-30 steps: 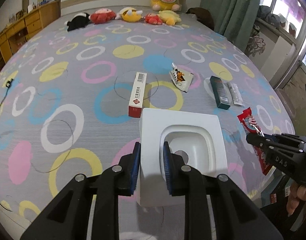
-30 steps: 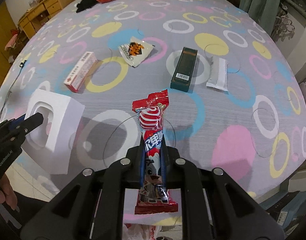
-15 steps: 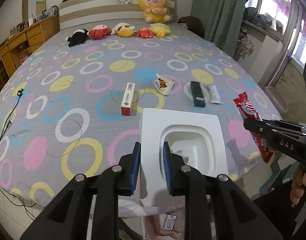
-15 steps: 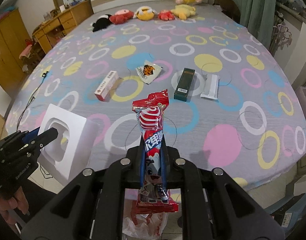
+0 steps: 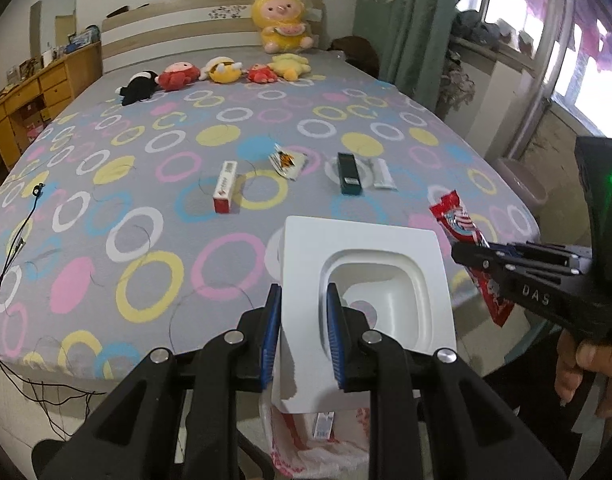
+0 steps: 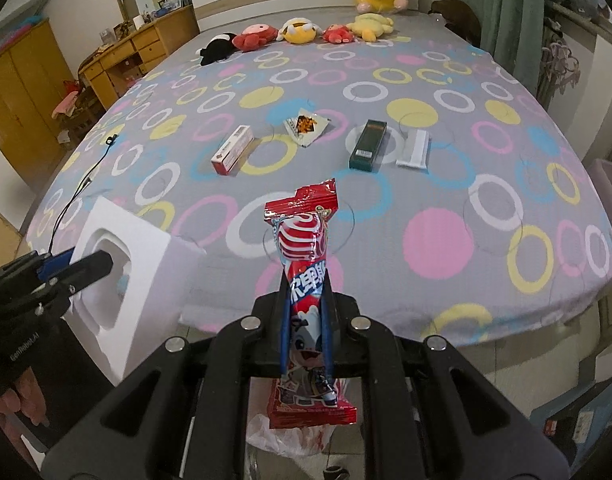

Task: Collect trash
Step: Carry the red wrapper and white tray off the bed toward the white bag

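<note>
The left tongs (image 5: 302,332) are clamped on the near wall of a white moulded tray (image 5: 365,280), one blue pad outside the rim and one inside the hollow. The right tongs (image 6: 304,320) are pressed together on a red candy wrapper (image 6: 306,280), which stands up out of the jaws with its printed tail hanging below.

What has changed over the last second is the carry. Both pieces were over the bedspread (image 5: 146,208) a second ago, and both have been drawn back and up past the foot of the bed. The near edge of the mattress now shows in both views, and a plastic bag (image 5: 306,440) printed in red and white lies on the floor at 6 o'clock under the tray. The right camera shows the same bag (image 6: 290,436) at 6 o'clock beneath the wrapper. Neither grip has altered meanwhile.

I judge that this puts both pieces about over the bag, so letting go looks like the next step, perhaps after lowering a little.

Still lying on the bed, unmoved, are four pieces. From the tray, a red and white box (image 5: 226,186) sits at 11 o'clock, an orange torn packet (image 5: 288,160) at 12, and a dark green box (image 5: 349,174) with a white packet (image 5: 382,174) just beside it at 1.
</note>
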Tool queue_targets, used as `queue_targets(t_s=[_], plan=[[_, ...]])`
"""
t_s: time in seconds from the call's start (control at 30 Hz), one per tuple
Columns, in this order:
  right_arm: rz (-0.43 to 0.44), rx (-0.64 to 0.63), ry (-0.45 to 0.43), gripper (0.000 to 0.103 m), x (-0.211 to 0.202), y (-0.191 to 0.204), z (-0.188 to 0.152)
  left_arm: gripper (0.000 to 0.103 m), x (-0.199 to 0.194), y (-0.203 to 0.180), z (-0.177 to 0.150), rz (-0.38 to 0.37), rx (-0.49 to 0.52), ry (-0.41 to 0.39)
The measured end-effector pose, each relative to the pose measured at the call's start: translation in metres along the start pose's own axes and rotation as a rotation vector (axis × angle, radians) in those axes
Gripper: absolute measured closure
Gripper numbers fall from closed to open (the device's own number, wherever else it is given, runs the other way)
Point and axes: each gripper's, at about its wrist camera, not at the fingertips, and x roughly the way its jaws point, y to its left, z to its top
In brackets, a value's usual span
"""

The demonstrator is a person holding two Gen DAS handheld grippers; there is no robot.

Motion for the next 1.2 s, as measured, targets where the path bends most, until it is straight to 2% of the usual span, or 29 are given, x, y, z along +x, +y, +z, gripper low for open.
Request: queue_targets(t_s=[0.3, 0.57, 0.87, 1.2], plan=[[0.031, -0.004, -0.018, 0.091, -0.022, 0.010, -0.039, 0.081, -0.013, -0.008, -0.034, -0.021, -0.012, 0.024], [0.056, -0.030, -0.011, 0.091, -0.030, 0.018, -0.064, 0.081, -0.013, -0.010, -0.067, -0.025, -0.013, 0.080], [0.065, -0.033, 0.049, 0.091, -0.004, 0.018, -0.090, 0.081, 0.015, -0.011, -0.105, -0.030, -0.005, 0.189], [0.063, -0.046, 0.143, 0.091, 0.039, 0.020, -0.120, 0.081, 0.068, -0.005, -0.151, -0.010, -0.021, 0.346]])
